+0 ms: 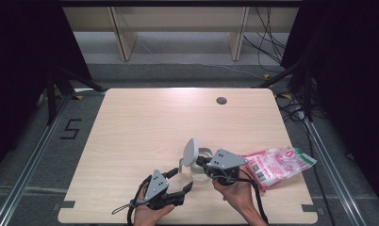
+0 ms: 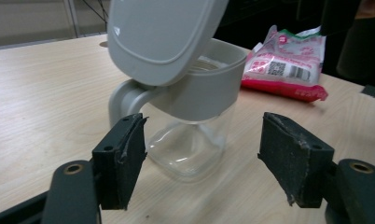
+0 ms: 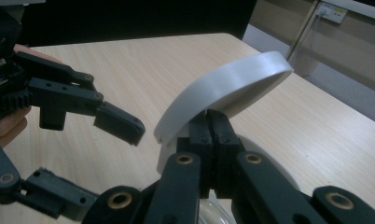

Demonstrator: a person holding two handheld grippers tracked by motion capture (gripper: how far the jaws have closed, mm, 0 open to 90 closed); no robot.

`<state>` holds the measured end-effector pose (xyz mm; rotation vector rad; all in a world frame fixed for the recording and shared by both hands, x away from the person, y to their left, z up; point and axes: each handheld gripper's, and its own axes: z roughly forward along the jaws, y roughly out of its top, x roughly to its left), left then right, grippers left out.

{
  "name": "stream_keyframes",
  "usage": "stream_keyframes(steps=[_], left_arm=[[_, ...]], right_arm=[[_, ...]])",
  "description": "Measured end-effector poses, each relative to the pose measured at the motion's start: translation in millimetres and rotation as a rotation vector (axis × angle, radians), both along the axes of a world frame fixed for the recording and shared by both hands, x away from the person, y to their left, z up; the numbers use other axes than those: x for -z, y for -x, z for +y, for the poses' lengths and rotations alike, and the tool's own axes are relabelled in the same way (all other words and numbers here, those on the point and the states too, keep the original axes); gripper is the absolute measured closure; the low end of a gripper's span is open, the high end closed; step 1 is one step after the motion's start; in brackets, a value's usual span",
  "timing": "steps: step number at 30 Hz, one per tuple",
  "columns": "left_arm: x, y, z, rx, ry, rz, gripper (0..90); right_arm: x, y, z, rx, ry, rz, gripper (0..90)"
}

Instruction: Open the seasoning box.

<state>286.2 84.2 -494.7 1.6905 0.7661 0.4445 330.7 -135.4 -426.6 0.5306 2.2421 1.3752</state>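
Observation:
A clear jar (image 1: 197, 174) with a grey collar and handle (image 2: 125, 95) stands near the table's front edge. Its hinged grey lid (image 1: 191, 150) is tilted up and open. My right gripper (image 1: 200, 161) is shut, its tips (image 3: 211, 120) tucked under the raised lid (image 3: 223, 91) and touching its underside. Nothing shows between the pressed pads. My left gripper (image 1: 182, 178) is open just in front of the jar (image 2: 188, 149). Its two pads (image 2: 127, 158) stand to either side of the glass body without touching it. The right gripper view also catches the open left gripper (image 3: 106, 168).
A pink and white printed packet (image 1: 278, 165) lies flat to the right of the jar, also seen behind it (image 2: 286, 65). A dark round grommet (image 1: 221, 100) sits near the table's far edge. The wooden tabletop (image 1: 145, 122) stretches to the left and behind.

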Motion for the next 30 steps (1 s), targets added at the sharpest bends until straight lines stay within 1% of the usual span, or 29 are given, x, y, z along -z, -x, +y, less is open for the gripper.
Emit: stream_keyframes(steps=[2, 3, 4, 5, 6, 8, 10, 11, 12, 14, 15, 16, 17, 18, 19, 20, 21, 22, 23, 24, 25, 26, 27, 28, 29, 30], left_arm=[[-0.1, 0.2, 0.0, 0.005, -0.016, -0.003, 30.2], [-0.3, 0.6, -0.1, 0.007, -0.016, -0.004, 29.9], [-0.5, 1.2, -0.4, 0.005, -0.009, -0.002, 29.9], [-0.1, 0.9, -1.0, 0.009, 0.007, -0.005, 29.9], [0.2, 1.3, -1.2, 0.005, 0.011, -0.006, 30.0], [0.5, 1.9, -1.1, 0.008, 0.003, -0.002, 29.7], [0.5, 1.8, -1.5, 0.014, 0.015, 0.001, 29.6], [-0.5, 2.3, -0.4, 0.016, 0.008, 0.008, 29.6], [-0.4, 2.5, -0.3, 0.017, 0.010, 0.008, 29.5], [-0.4, 3.1, -0.2, 0.017, 0.008, 0.003, 29.3], [-0.5, 3.1, 0.1, 0.019, 0.009, 0.003, 29.3], [-0.3, 2.4, 0.2, 0.024, 0.021, -0.001, 29.1], [-0.3, 2.5, 0.7, 0.018, 0.023, 0.000, 28.9], [0.0, 2.2, 1.1, 0.019, 0.020, -0.001, 28.7], [-0.2, 2.8, 1.7, 0.015, 0.008, 0.005, 28.3], [0.1, 3.0, 1.6, 0.016, 0.010, 0.007, 28.2], [0.2, 3.1, 1.3, 0.015, 0.015, 0.011, 28.1], [0.3, 2.5, 1.1, 0.017, 0.015, 0.009, 28.0], [0.4, 2.6, 0.9, 0.017, 0.015, 0.011, 27.9], [0.9, 2.7, 0.6, 0.019, 0.015, 0.013, 27.9], [2.0, 2.2, -0.2, 0.026, 0.021, 0.009, 27.7], [1.8, 2.7, -0.2, 0.024, 0.008, 0.016, 27.7], [1.9, 2.2, -0.5, 0.026, 0.011, 0.015, 27.6], [1.9, 1.8, -0.5, 0.026, 0.012, 0.017, 27.6], [2.3, 1.2, 0.0, 0.026, 0.006, 0.017, 27.4], [3.3, 0.8, -0.4, 0.032, 0.015, 0.014, 27.3]], right_arm=[[-0.3, -0.1, 3.1, -0.002, -0.006, 0.002, 90.0], [-0.4, -0.3, 5.2, -0.005, -0.006, 0.000, 90.0], [-0.3, 0.0, 6.9, -0.009, -0.007, 0.004, 89.9], [-0.3, -0.2, 8.2, -0.014, -0.002, -0.001, 89.8], [-0.2, -0.2, 9.2, -0.016, -0.002, -0.003, 89.8], [-0.4, -0.1, 10.6, -0.019, -0.001, 0.005, 89.7], [0.3, -0.8, 11.9, -0.023, -0.012, 0.010, 89.3], [0.5, -0.8, 12.2, -0.022, -0.010, 0.009, 88.9], [0.6, -1.1, 12.2, -0.022, -0.008, 0.004, 88.1], [0.5, -1.2, 10.4, -0.017, -0.008, 0.012, 85.8], [0.3, -1.2, 8.0, -0.007, -0.010, 0.013, 83.9], [0.5, -1.0, 6.2, -0.001, -0.017, 0.015, 81.9], [0.8, -0.9, 2.7, 0.007, -0.020, 0.014, 79.0], [1.5, -0.2, -3.1, 0.020, -0.018, 0.015, 77.4], [2.7, 0.8, -8.3, 0.034, -0.020, 0.017, 75.8], [4.0, 2.3, -14.9, 0.056, -0.021, 0.032, 74.1], [6.1, 2.5, -20.7, 0.065, -0.030, 0.032, 72.5], [7.5, 4.1, -27.0, 0.087, -0.032, 0.052, 70.6], [8.9, 4.5, -32.5, 0.094, -0.029, 0.050, 69.2], [10.2, 5.3, -35.7, 0.110, -0.036, 0.051, 67.0], [11.6, 6.7, -40.1, 0.131, -0.045, 0.065, 64.6], [12.6, 7.7, -44.4, 0.141, -0.041, 0.075, 62.8], [15.3, 9.8, -48.5, 0.155, -0.042, 0.091, 60.7], [16.8, 11.1, -50.9, 0.167, -0.046, 0.091, 59.0], [18.3, 14.3, -54.0, 0.179, -0.045, 0.115, 57.6], [19.3, 16.4, -59.9, 0.187, -0.034, 0.117, 55.9]])
